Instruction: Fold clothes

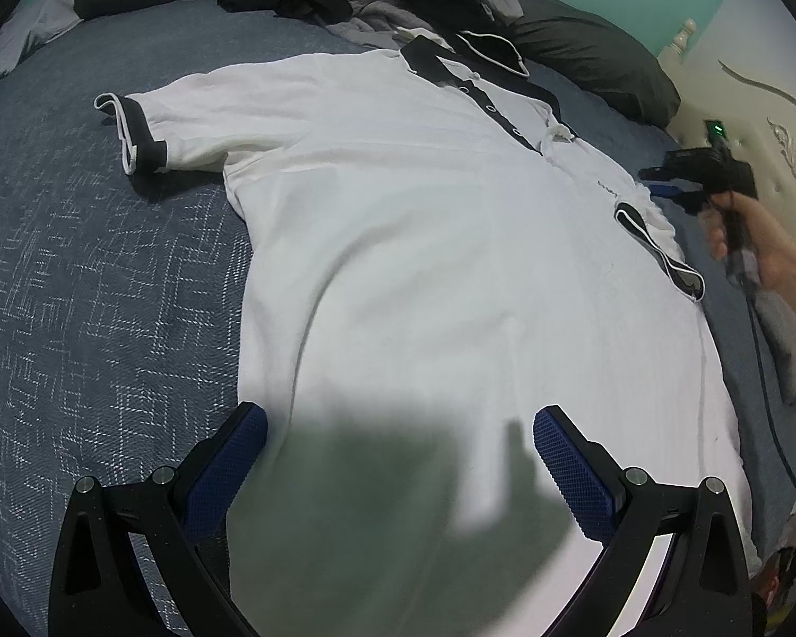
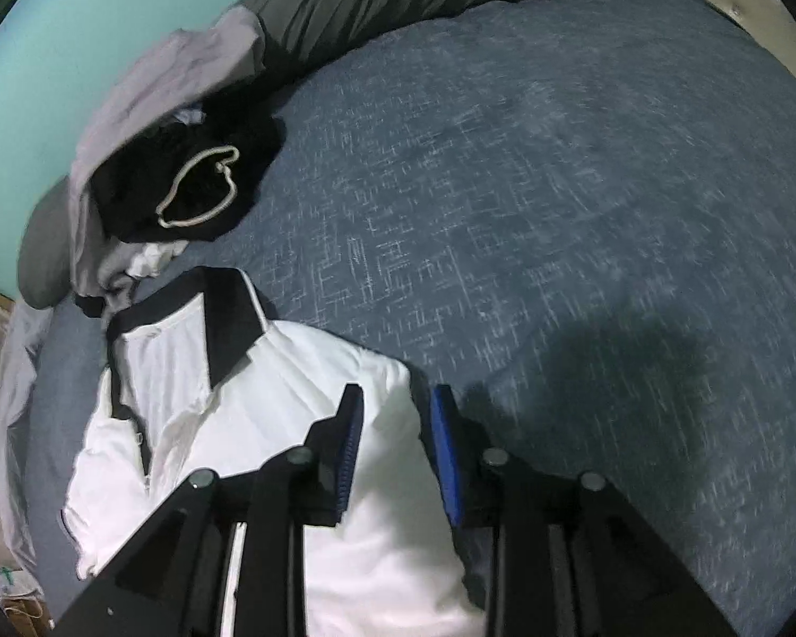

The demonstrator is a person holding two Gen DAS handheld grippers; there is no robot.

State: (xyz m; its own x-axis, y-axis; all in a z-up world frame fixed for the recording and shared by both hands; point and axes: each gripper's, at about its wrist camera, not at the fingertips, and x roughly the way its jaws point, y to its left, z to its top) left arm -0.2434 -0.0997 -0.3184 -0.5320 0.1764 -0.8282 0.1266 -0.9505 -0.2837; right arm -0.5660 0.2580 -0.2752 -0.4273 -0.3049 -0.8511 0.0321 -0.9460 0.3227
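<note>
Left gripper [image 1: 398, 456]: held wide open, blue-padded fingers [image 1: 573, 472] spread above the lower part of a white short-sleeved polo shirt with black collar and black sleeve cuffs [image 1: 424, 244], nothing between the pads. Shirt spread front-up on a bed covered in blue-grey woven fabric with pale hatching [image 1: 95, 286], collar [image 1: 451, 61] far ahead of that gripper, one sleeve stretched out ahead and to its left, the other sleeve folded in over the chest ahead and to its right. Right gripper [image 2: 395, 414]: parted a little, narrow gap between the pads, nothing clamped; hovered over the folded edge of the shirt near the shoulder, bare bedcover to its right. Seen from the left wrist view just beyond the folded-in sleeve, gripped by a hand [image 1: 769, 249]. Farther ahead of both grippers, past the collar: a heap of grey and black clothes [image 2: 185, 186] with a white drawstring, beside dark grey pillows [image 1: 594, 58].
</note>
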